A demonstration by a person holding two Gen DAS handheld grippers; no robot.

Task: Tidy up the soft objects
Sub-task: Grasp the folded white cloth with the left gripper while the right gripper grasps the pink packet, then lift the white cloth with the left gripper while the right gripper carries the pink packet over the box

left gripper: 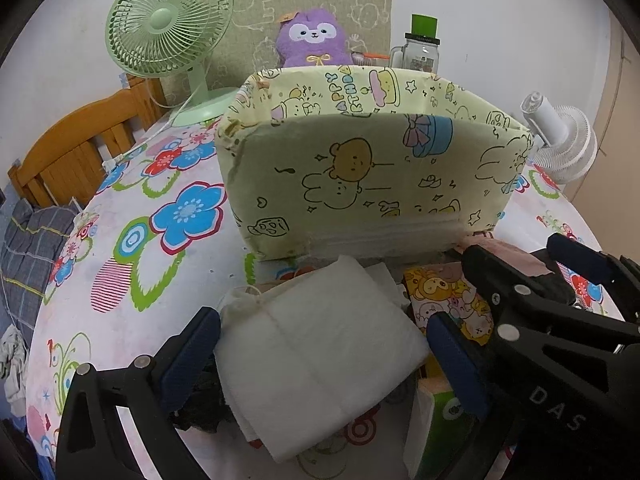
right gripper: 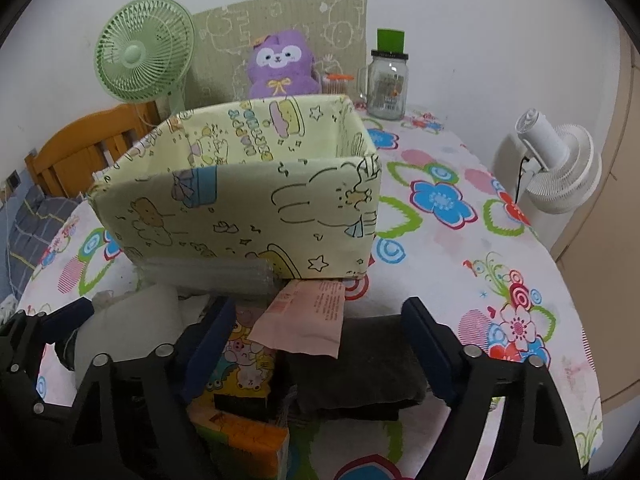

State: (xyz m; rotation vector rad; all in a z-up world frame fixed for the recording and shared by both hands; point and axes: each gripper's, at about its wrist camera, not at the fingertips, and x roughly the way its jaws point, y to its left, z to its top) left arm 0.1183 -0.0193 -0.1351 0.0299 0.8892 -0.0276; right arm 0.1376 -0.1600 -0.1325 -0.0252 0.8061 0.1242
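Hovering over a pile of soft things in front of the box

Writing first. "HAPPY BIRTHDAY" runs along the inside back wall of the pale yellow cartoon-print box (left gripper: 360, 168), among bears, rabbits and stars. Letters "DAS" show on the black body of the right gripper (left gripper: 516, 276) as seen from the left wrist camera. The pink packet (right gripper: 308, 316) carries small red print, too fine to read. The glass jar (right gripper: 386, 88) with a green lid has a label, unreadable.

Left gripper (left gripper: 320, 364): tilted downward, blue pads spread to either side of a white folded pad (left gripper: 320, 344). The left pad sits against the pad's edge; the right pad stands just beside it. Whether they press on it I cannot tell.

Right gripper (right gripper: 320, 352): tilted downward, jaws wide, straddling a dark grey folded cloth (right gripper: 356, 372) and the corner of the pink packet lying on it. No pad is clearly pressing on the cloth.

Soft things lie bunched on the flowered tablecloth (right gripper: 460, 280), just in front of the box: white pad at left, a cartoon-print pack (right gripper: 246, 368) in the middle, an orange and green pack (right gripper: 240, 432) nearest the camera, grey cloth at right.

Behind the box: green fan (left gripper: 168, 28), purple plush toy (left gripper: 314, 40), white fan (right gripper: 560, 172).
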